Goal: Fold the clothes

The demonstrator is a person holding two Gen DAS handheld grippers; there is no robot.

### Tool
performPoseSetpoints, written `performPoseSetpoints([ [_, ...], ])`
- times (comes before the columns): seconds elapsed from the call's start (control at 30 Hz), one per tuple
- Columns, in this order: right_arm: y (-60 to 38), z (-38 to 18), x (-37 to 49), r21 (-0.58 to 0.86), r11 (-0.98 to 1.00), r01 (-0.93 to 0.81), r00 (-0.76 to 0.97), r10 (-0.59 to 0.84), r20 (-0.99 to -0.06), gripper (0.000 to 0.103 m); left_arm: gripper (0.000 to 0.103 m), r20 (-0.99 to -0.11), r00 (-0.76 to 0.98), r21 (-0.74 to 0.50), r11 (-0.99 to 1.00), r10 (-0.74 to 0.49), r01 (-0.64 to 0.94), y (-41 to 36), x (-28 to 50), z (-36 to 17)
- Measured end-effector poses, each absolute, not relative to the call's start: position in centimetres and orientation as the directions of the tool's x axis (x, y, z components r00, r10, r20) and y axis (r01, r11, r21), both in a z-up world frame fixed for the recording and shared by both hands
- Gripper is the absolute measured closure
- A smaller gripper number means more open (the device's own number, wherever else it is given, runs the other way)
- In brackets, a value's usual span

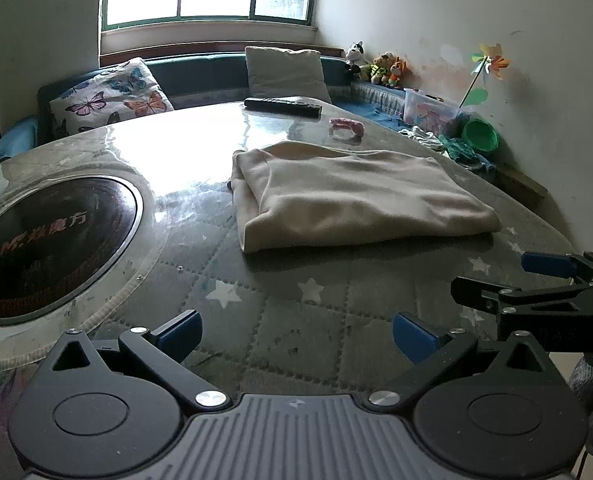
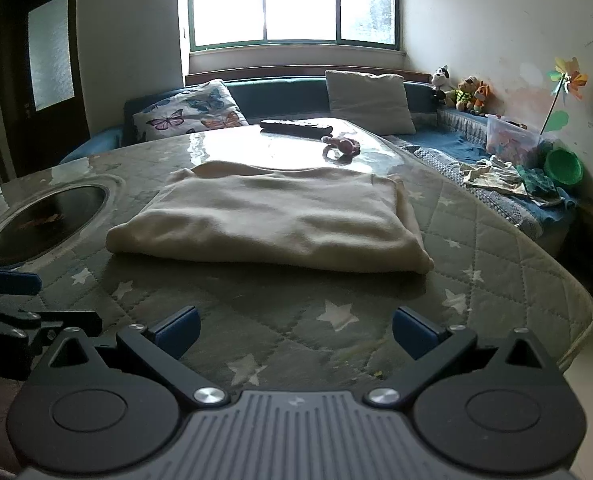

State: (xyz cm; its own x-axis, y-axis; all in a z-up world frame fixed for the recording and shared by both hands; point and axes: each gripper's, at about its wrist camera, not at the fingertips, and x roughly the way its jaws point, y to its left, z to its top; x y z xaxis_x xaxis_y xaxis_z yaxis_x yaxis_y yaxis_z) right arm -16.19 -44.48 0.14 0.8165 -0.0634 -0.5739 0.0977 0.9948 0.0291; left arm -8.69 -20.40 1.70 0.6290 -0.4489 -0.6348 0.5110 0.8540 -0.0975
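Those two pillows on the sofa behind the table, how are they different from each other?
The butterfly pillow is white with colourful butterflies printed on it; the plain pillow is a single pale grey-white with no pattern. The butterfly pillow sits near the sofa's left end and leans tilted, while the plain pillow stands more upright, further right under the window. Both are soft, roughly square cushions propped against the blue sofa back.

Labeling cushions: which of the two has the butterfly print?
The left cushion, beside the plain grey cushion, which shows no pattern.
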Motion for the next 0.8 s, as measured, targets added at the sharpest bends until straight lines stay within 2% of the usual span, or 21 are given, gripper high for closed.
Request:
performPoseSetpoints([
  [0.8,-44.12,-0.23,-16.67,0.033,0.996,0.087,0.808,-0.051,-0.587,0.0,0.0,-0.634,0.632,-0.088,0.854,-0.445,0.513,-20.63,-9.45,1.6],
])
